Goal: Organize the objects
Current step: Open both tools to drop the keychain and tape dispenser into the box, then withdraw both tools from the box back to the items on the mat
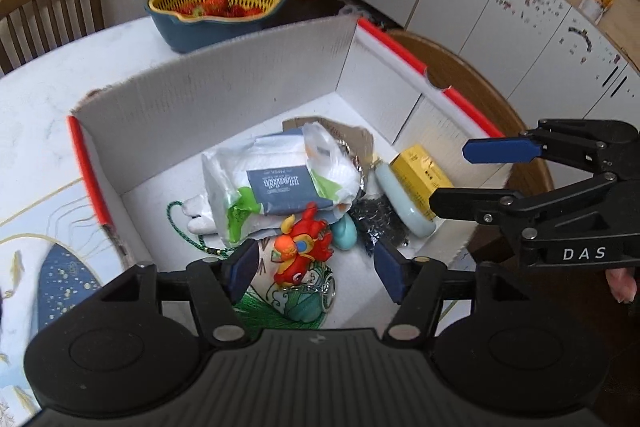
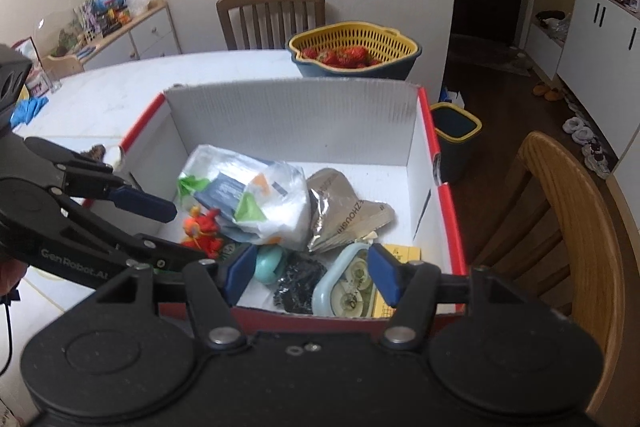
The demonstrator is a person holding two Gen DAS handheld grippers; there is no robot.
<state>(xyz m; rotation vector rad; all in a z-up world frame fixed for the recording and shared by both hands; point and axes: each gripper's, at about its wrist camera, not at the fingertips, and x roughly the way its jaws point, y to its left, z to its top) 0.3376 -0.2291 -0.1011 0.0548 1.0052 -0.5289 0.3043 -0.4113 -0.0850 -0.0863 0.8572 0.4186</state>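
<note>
A white cardboard box with red edges (image 1: 224,99) (image 2: 288,115) stands on the table and holds several items: a white plastic bag (image 1: 280,183) (image 2: 256,199), a red toy keychain (image 1: 304,243) (image 2: 202,225), a teal egg-shaped thing (image 1: 345,233) (image 2: 268,263), a pale blue case (image 1: 404,203) (image 2: 348,287), a yellow box (image 1: 420,171) (image 2: 402,253), a foil pouch (image 2: 340,211) and a black bundle (image 1: 380,223) (image 2: 298,283). My left gripper (image 1: 316,267) is open just above the red toy. My right gripper (image 2: 310,273) is open over the box's near edge, empty.
A yellow colander in a blue bowl with strawberries (image 1: 218,9) (image 2: 354,53) stands behind the box. Wooden chairs stand at the far side (image 2: 272,15) and right (image 2: 560,227). A blue-and-yellow bin (image 2: 456,131) is on the floor. White cabinets (image 1: 500,7) line the wall.
</note>
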